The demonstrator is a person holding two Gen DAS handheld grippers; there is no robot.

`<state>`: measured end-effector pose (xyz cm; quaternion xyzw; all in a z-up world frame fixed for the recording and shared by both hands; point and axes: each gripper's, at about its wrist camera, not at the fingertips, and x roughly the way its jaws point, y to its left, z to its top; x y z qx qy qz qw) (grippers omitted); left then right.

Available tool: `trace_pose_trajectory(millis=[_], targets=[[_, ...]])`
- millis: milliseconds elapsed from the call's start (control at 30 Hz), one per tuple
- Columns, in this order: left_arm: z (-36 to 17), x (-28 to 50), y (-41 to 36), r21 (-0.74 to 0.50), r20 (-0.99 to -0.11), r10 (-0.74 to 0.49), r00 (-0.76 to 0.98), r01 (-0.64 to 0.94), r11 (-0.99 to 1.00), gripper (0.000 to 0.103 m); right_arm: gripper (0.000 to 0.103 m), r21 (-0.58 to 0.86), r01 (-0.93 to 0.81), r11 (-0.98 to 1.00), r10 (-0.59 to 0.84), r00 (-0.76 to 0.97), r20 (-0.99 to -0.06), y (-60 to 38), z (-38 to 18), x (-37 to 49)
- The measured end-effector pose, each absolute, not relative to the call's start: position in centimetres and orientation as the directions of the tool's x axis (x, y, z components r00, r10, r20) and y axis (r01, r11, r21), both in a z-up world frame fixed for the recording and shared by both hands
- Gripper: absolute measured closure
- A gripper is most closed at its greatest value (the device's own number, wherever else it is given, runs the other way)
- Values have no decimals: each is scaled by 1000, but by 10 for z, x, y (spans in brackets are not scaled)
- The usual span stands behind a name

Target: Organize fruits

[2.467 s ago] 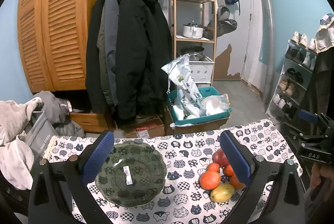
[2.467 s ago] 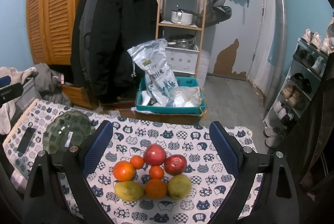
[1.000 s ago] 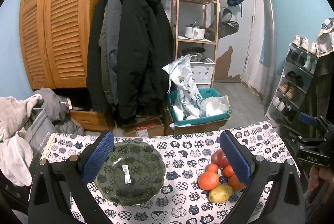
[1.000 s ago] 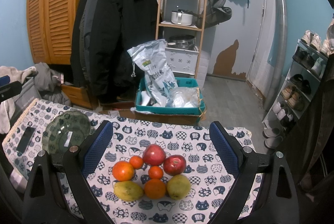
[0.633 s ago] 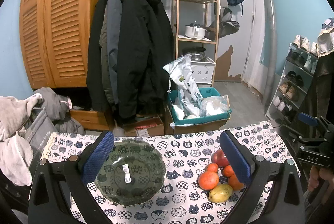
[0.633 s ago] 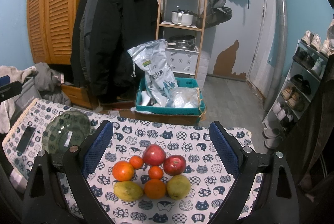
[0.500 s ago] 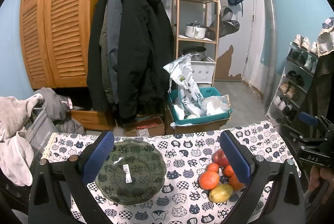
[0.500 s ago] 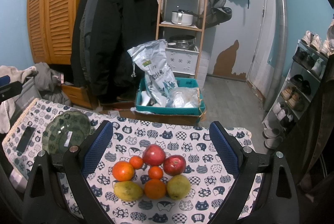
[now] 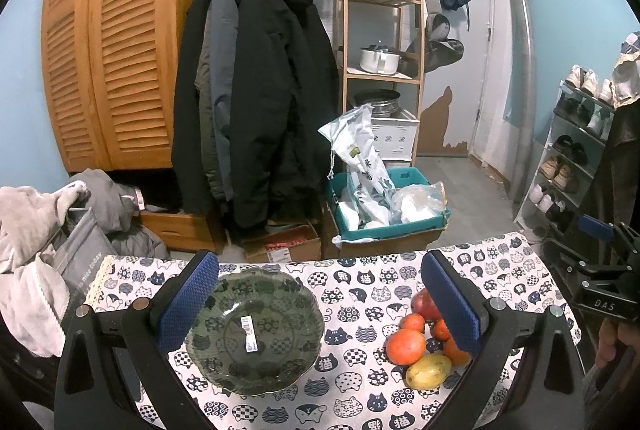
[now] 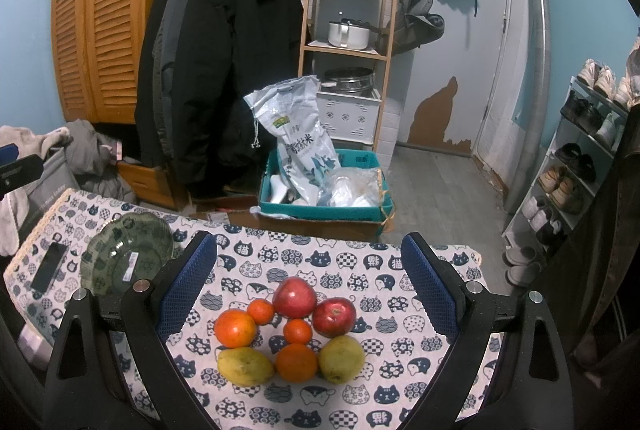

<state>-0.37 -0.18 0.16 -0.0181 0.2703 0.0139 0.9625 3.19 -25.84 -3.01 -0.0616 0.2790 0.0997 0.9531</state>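
Both grippers wide apart and empty over the bench, fruit waiting in a cluster.

Right gripper (image 10: 308,274) frames the fruit: two mangoes (image 10: 245,366) and an orange (image 10: 297,362) nearest, apples (image 10: 294,297) behind. Left gripper (image 9: 320,300) hovers above the green glass plate (image 9: 256,330), empty but for a sticker, well left of the pile. A phone (image 10: 50,266) lies beside the plate. Beyond the bench (image 10: 360,262): a teal crate (image 10: 320,205) with a rice bag, then dark coats (image 10: 224,61).
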Motion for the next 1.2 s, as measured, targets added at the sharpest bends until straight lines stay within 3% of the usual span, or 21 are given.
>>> trace_pose_trajectory(millis=[800, 1200], targets=[[-1, 5, -2, -16, -541, 45, 840, -63, 998, 1, 11, -70, -216, 974, 142, 821, -553, -262, -28, 31], [-36, 31, -20, -6, -631, 23, 775, -35, 999, 1, 11, -105, -180, 978, 68, 754, -653, -283, -59, 56]])
